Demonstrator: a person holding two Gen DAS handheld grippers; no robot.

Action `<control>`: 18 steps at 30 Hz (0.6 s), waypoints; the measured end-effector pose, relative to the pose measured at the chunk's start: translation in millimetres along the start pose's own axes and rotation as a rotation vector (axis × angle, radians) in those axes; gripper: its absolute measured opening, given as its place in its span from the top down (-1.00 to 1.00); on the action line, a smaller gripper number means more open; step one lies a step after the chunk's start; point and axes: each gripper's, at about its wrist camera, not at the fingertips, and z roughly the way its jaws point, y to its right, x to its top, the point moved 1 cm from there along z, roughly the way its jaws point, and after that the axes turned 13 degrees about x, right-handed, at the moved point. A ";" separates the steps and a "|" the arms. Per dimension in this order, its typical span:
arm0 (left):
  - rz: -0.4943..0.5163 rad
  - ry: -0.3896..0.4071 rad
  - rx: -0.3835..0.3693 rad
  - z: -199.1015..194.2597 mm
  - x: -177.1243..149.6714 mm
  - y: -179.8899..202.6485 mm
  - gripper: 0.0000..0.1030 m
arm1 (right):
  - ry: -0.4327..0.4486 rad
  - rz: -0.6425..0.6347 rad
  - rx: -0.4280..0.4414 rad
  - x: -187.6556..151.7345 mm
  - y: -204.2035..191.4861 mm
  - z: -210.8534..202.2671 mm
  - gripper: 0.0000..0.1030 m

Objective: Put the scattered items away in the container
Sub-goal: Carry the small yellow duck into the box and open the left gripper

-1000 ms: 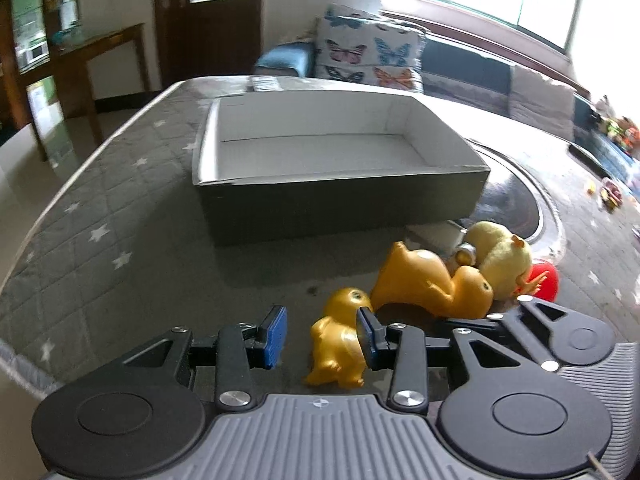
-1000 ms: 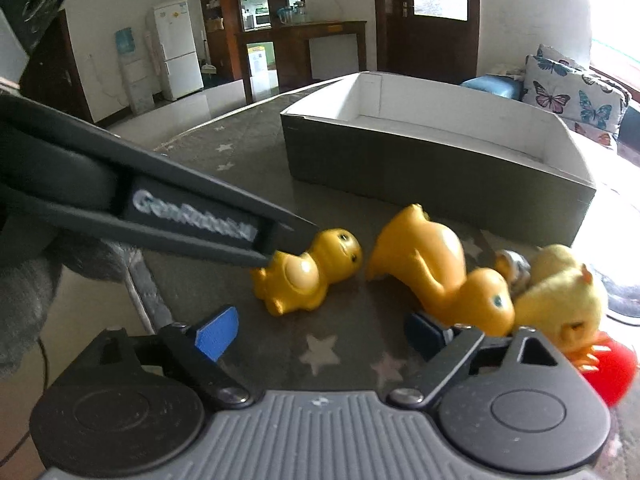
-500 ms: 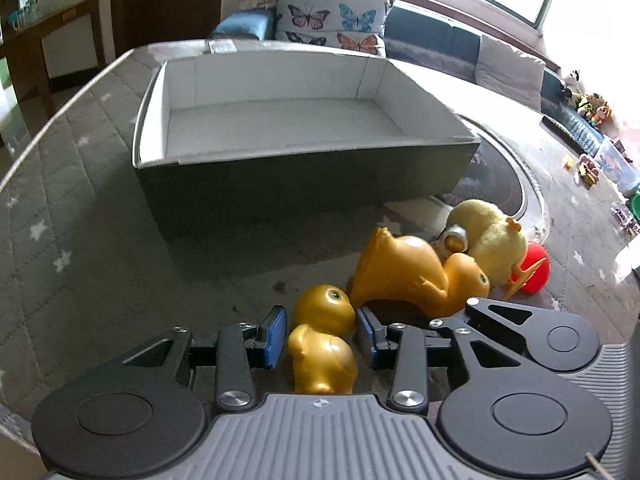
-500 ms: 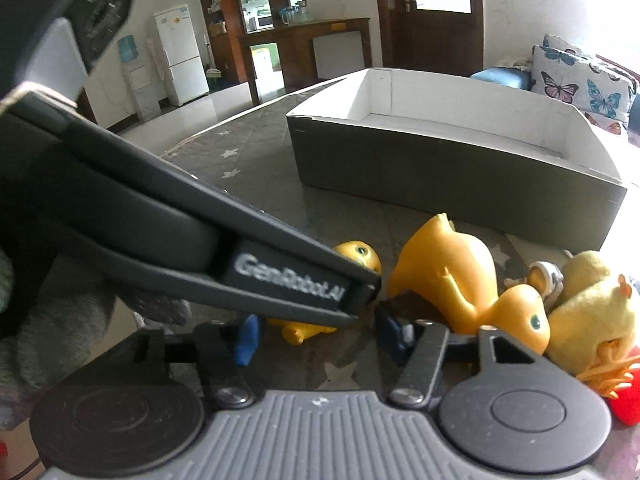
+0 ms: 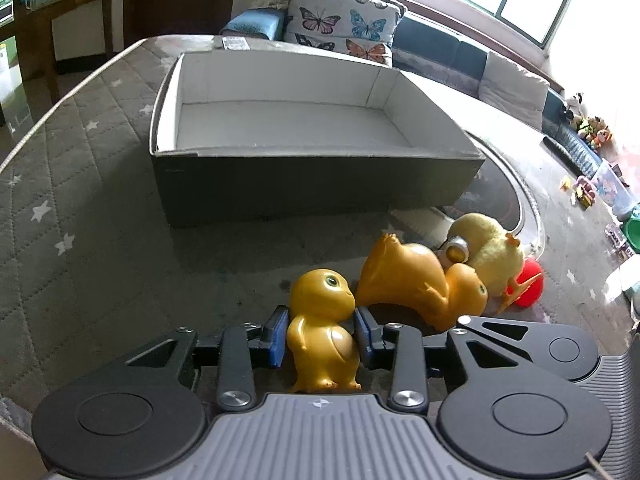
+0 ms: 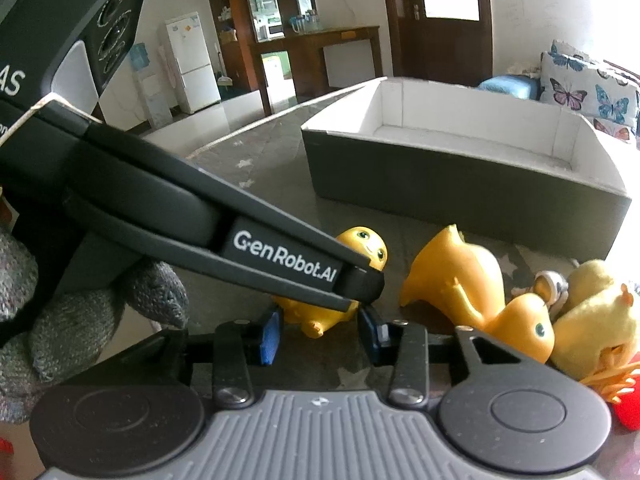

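I'm clamping the left gripper [image 5: 320,334] on the small yellow chick [image 5: 322,334], just before the box [image 5: 320,184]; the right gripper [image 6: 320,334] is hanging open nearby, risking a knock.

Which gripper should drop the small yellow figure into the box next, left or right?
Left. The left gripper has its jaws closed on the small figure, with the empty box straight ahead. The right gripper is open, holding nothing, beside the larger duck.
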 end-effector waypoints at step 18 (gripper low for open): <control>0.038 0.138 -0.068 -7.8 98.2 43.3 0.27 | 0.165 -0.021 -0.107 67.9 52.6 -47.9 0.22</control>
